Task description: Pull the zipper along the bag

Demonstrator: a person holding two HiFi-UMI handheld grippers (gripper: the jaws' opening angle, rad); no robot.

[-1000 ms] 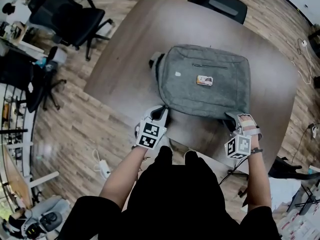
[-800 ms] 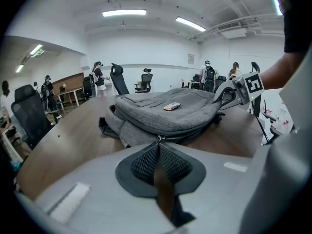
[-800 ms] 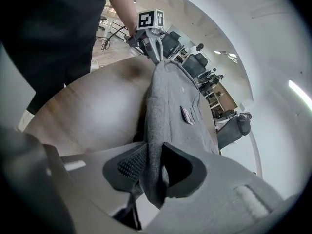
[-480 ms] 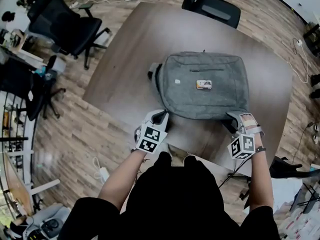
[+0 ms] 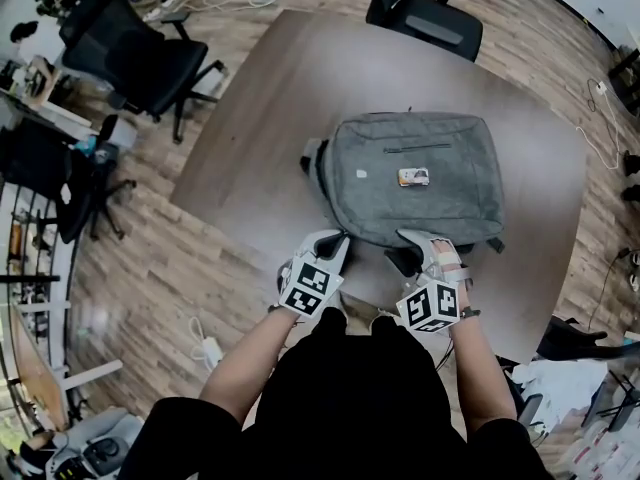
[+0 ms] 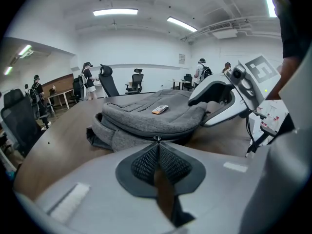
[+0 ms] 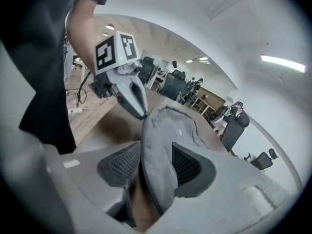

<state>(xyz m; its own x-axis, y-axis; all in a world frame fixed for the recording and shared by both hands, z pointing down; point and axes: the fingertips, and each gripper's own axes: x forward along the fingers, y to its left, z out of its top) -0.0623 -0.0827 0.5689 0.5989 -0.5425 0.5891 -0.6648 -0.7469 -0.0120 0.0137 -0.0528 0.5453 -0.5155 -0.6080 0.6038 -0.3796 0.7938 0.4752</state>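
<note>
A grey backpack [image 5: 415, 178] lies flat on the brown table [image 5: 260, 128]. My left gripper [image 5: 338, 240] is at the bag's near left corner. In the left gripper view its pads [image 6: 157, 143] are shut on the small metal zipper pull [image 6: 157, 139] at the bag's seam. My right gripper [image 5: 410, 248] is at the middle of the bag's near edge. Its jaws have just been opening and stand wide, with the bag's grey edge [image 7: 163, 145] between the pads [image 7: 187, 165]; a dark gap shows beside the fabric. Each gripper shows in the other's view: left gripper [image 7: 139, 108], right gripper [image 6: 197, 100].
A small orange and white tag [image 5: 412, 176] sits on top of the bag. Black office chairs stand at the far left [image 5: 130, 48] and behind the table [image 5: 425, 13]. The table's near edge runs just under my hands. People stand far off in the room.
My right gripper has left the bag's near right corner, opened wider and moved left to the middle of the near edge. The left gripper stays shut at the left corner, shifted slightly.
</note>
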